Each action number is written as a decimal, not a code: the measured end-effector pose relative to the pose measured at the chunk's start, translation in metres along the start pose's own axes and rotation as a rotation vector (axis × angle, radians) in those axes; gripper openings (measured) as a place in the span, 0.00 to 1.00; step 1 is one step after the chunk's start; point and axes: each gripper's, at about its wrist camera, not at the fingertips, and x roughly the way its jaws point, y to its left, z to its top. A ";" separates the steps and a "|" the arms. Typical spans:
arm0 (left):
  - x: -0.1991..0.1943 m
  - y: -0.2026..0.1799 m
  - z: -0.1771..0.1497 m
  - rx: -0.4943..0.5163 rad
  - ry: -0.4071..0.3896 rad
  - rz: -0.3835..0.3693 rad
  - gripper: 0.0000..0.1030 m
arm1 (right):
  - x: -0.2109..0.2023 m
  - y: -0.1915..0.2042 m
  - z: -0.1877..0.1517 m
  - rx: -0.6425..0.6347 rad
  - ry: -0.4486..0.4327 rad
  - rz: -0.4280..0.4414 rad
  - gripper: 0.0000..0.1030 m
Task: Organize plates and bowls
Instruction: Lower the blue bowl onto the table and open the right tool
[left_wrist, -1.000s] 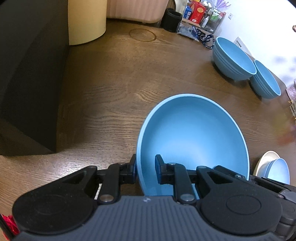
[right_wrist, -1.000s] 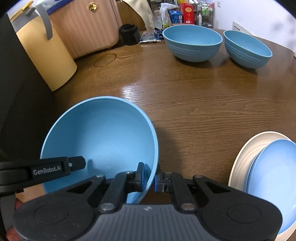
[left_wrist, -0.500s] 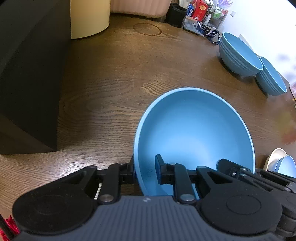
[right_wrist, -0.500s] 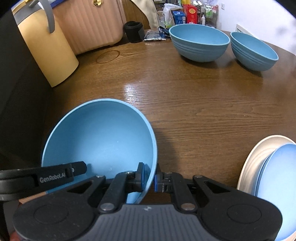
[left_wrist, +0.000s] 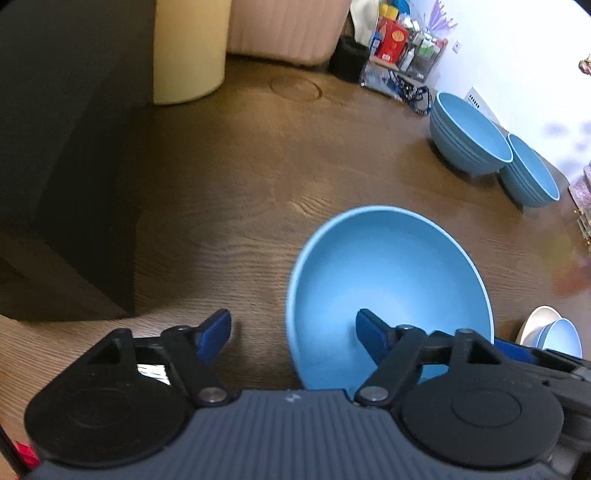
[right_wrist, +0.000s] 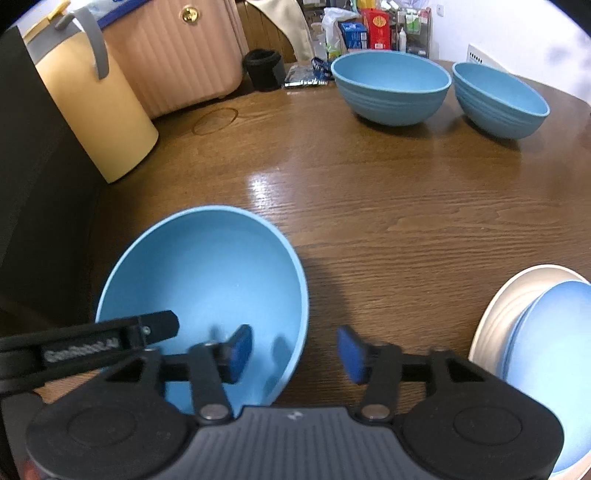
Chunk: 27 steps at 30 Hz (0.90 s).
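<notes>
A light blue bowl (left_wrist: 388, 280) (right_wrist: 207, 273) rests on the brown wooden table (left_wrist: 240, 177) (right_wrist: 388, 206). My left gripper (left_wrist: 293, 332) straddles the bowl's left rim; its jaws are opening, and the pads stand clear of the rim. My right gripper (right_wrist: 293, 349) straddles the right rim, jaws also opening, pads apart from it. Two larger blue bowls (right_wrist: 391, 86) (right_wrist: 498, 99) stand at the far side, also seen as bowls (left_wrist: 469, 136) (left_wrist: 532, 173). A small blue bowl (right_wrist: 550, 358) lies on a white plate (right_wrist: 509, 314) at the right.
A yellow cylinder bin (right_wrist: 92, 110) and a pink ribbed suitcase (right_wrist: 184, 55) stand beyond the table at the far left. A dark block (left_wrist: 66, 147) borders the table's left. A black cup (right_wrist: 264, 68) and packaged clutter (right_wrist: 369, 29) sit at the back.
Both grippers were shut on the bowl's rim, one on each side. Both have let go and opened wide. The bowl stays on the table.
</notes>
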 end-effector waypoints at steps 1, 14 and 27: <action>-0.002 0.001 -0.001 0.001 -0.007 0.002 0.81 | -0.003 -0.001 -0.001 0.002 -0.005 0.001 0.69; -0.052 0.007 -0.009 -0.093 -0.118 0.010 1.00 | -0.052 -0.025 -0.006 0.015 -0.111 -0.008 1.00; -0.099 -0.053 -0.044 -0.066 -0.163 0.022 1.00 | -0.109 -0.079 -0.028 0.003 -0.178 -0.028 1.00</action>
